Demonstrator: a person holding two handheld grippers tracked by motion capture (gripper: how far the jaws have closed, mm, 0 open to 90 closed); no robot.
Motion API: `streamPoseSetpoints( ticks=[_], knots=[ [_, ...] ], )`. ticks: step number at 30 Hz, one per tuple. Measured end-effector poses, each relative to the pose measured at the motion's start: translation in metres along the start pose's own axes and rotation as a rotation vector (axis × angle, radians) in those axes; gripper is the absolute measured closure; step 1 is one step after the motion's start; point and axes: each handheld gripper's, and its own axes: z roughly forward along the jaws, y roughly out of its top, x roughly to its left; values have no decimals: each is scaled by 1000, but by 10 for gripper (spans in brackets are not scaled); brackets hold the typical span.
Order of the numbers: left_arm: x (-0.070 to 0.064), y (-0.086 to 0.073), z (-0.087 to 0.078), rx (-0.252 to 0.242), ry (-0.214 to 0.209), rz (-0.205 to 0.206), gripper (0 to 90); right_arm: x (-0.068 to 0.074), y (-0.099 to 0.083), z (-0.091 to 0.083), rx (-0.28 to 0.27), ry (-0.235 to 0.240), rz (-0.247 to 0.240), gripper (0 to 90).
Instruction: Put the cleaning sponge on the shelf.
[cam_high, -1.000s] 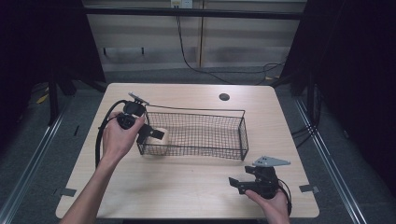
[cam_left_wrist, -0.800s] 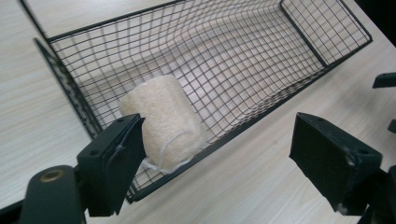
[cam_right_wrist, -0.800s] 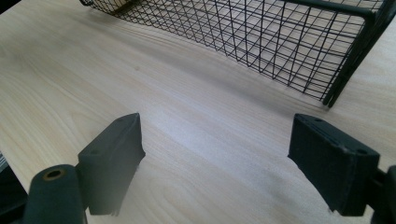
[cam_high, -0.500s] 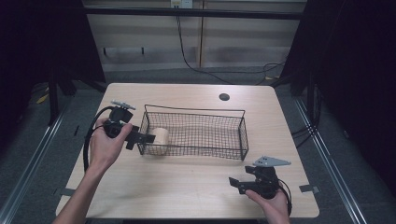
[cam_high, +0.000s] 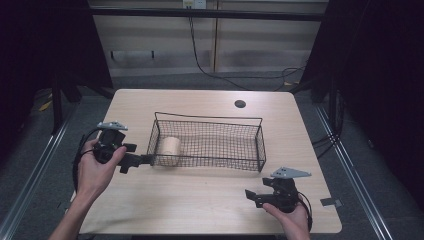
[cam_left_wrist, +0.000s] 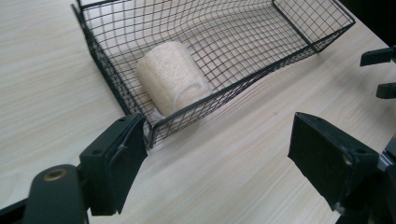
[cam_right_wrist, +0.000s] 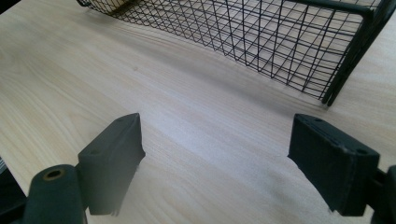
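Resting spread just outside the wire basket (cam_high: 210, 142), your left claw (cam_high: 142, 161) faces the roll (cam_left_wrist: 172, 77); your right claw (cam_high: 252, 195) gapes over the desk (cam_high: 200, 200).

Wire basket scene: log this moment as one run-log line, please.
roll: lying in basket, left end | left gripper: open, at basket's left end, empty | right gripper: open, empty, near table front edge

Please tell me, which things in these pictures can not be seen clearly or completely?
- Roll in the wire basket: in the high view the mesh blurs it; its material is unclear.
- Basket in the right gripper view: cut off by the top edge.
- Left gripper: in the high view, its jaw tips merge with the basket's dark corner.
- Right gripper: the holding hand runs off the bottom edge.
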Motion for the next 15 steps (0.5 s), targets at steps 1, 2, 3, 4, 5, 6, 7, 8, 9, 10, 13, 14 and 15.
streamPoseSetpoints(
  ticks=[1,2,3,4,5,6,7,8,9,10,13,14,15],
  knots=[
    [1,-4,0,-6,0,-17,185,0,0,0,0,1,1,174],
    [1,-8,-1,-5,-3,-31,186,1,0,0,0,-2,2,174],
    [2,-12,-1,-6,-3,-44,187,0,0,0,-1,-1,2,174],
    [4,-16,-3,12,10,-66,190,0,0,0,1,-1,5,174],
    [4,-21,-3,24,11,-105,189,0,0,0,1,-3,6,174],
    [4,-24,-4,27,-8,-125,190,0,0,-1,1,-3,6,174],
    [4,-30,-5,16,-32,-127,190,0,0,-1,0,-2,5,174],
    [3,-33,-6,17,-24,-122,190,0,0,-1,1,-2,5,174],
    [2,-37,-5,27,-5,-110,189,0,0,-1,1,-3,5,173],
    [2,-41,-5,34,12,-99,189,0,0,0,2,-3,7,174],
    [1,-51,-4,39,8,-88,190,0,0,0,2,-5,4,174],
    [1,-55,-4,32,18,-87,190,0,0,0,1,-6,3,174],
    [0,-59,-4,34,18,-90,190,0,0,-1,2,-5,4,174]
  ],
)
